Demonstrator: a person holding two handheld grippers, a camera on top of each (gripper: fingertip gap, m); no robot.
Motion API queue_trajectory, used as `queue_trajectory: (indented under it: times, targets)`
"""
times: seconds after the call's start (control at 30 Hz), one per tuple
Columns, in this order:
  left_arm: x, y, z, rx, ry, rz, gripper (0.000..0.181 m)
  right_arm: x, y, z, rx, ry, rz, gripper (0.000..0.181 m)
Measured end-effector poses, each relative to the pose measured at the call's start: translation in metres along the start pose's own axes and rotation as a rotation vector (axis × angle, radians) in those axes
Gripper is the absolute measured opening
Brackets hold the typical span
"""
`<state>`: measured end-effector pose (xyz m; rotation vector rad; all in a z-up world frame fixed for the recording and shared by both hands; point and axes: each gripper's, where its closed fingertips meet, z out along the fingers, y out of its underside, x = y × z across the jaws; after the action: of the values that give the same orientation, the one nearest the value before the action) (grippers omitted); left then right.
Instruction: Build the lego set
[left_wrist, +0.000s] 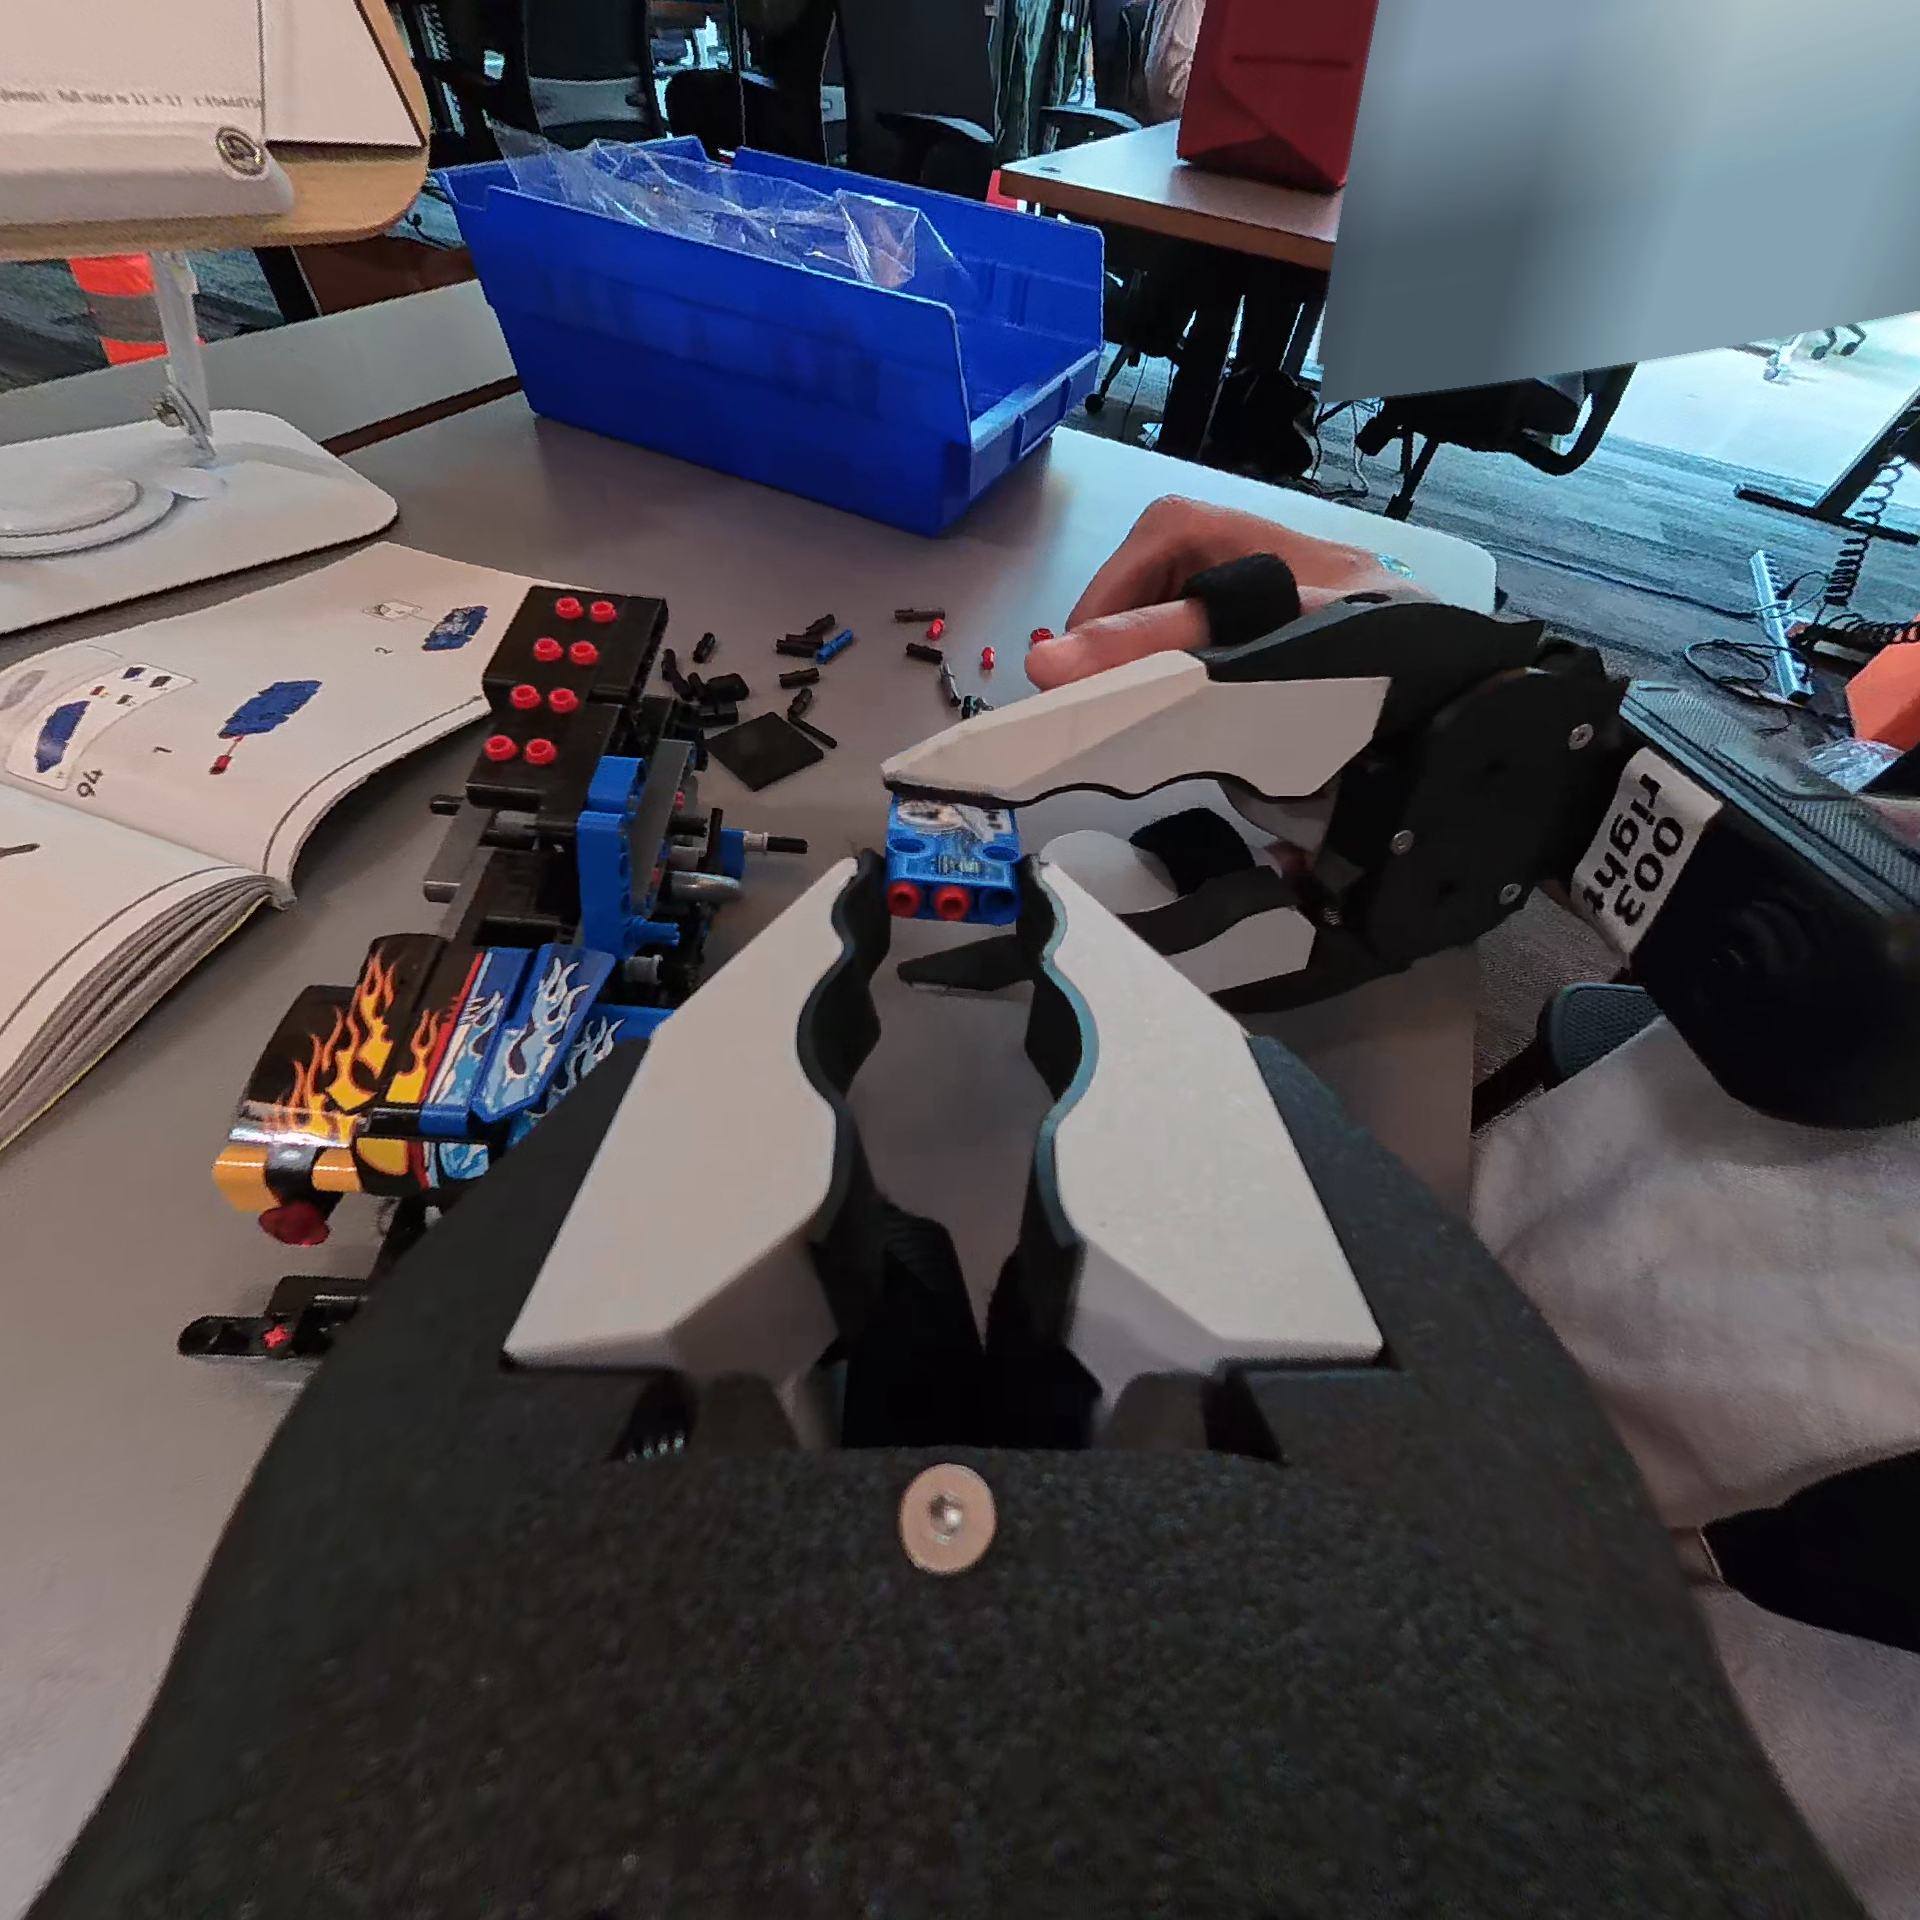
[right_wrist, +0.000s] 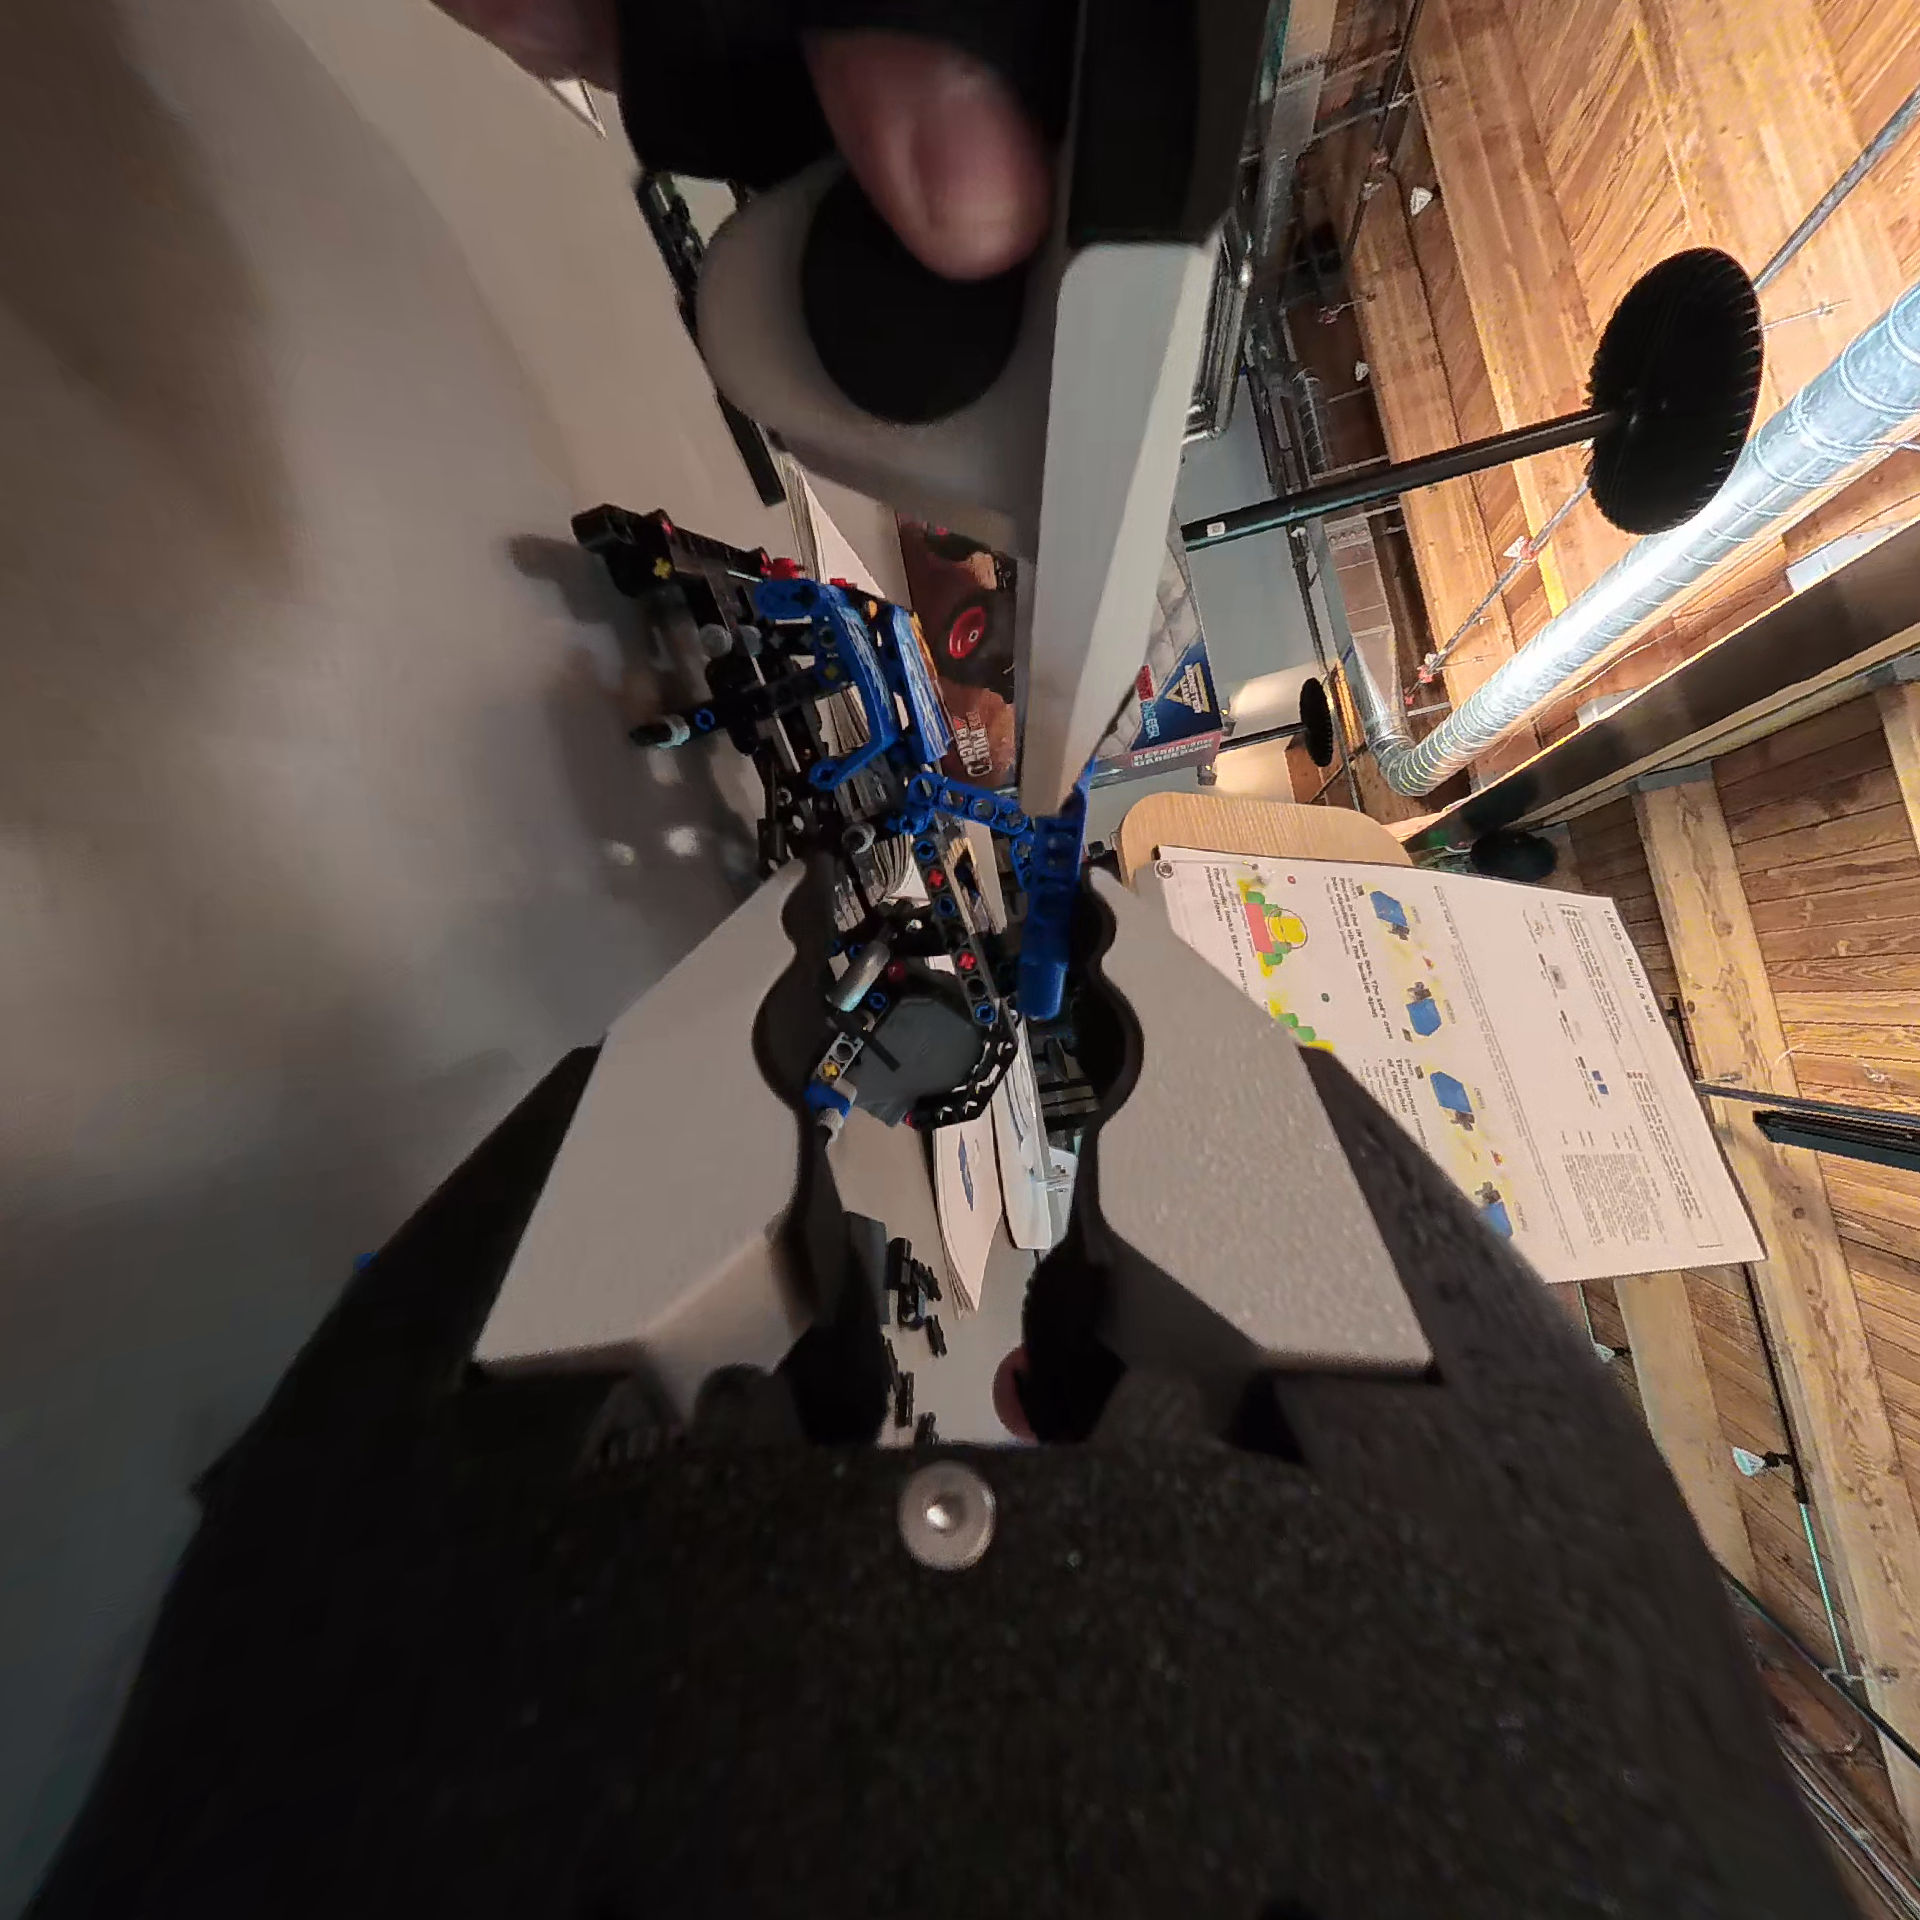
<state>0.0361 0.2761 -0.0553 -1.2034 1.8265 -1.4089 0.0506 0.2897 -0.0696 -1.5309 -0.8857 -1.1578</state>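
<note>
2 grippers meet over the grey matte table (left_wrist: 312, 1507). the left gripper (left_wrist: 951, 883), with smooth pale grey fingers lined in wavy black rubber, is closed on a small blue plastic lego panel (left_wrist: 954, 860) that has 3 round red pins along its near edge and a printed sticker on top. the right gripper (left_wrist: 914, 873) comes in from the right, turned on its side; its upper finger rests on the top of the same panel, its lower finger lies well below the panel, so its jaws stand apart and grip nothing firmly that i can see. in the right wrist view the right gripper (right_wrist: 951, 883) is rolled sideways, its fingers parted, with the thin blue panel (right_wrist: 1051, 914) against the right finger pad.

just left of the panel lies the partly built lego truck (left_wrist: 520, 914): glossy black beams studded with red pins, blue frame parts, and curved panels with orange and white flame stickers. loose black, red and blue pins (left_wrist: 810, 665) are scattered on the table behind it, beside a flat black square tile (left_wrist: 764, 746).

a hard blue plastic storage bin (left_wrist: 790, 343) stands farther back and holds crumpled clear plastic bags (left_wrist: 748, 208). an open paper instruction booklet (left_wrist: 156, 790) lies at the left.
</note>
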Motion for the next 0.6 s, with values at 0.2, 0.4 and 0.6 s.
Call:
queue_trajectory:
  times: [0.2,0.4,0.6]
  targets:
    - [-0.002,-0.003,-0.004,0.015,-0.015,0.02,0.023,0.001,0.013,-0.004,-0.034,-0.028,0.036,0.043]
    - [-0.007,0.002,-0.001,-0.044,-0.049,0.083,0.023,-0.001,-0.027,-0.008,0.092,-0.039,0.04,0.058]
    - [-0.008,0.007,0.002,-0.085,-0.076,0.169,0.023,-0.008,-0.031,-0.004,0.138,-0.07,-0.004,0.054]
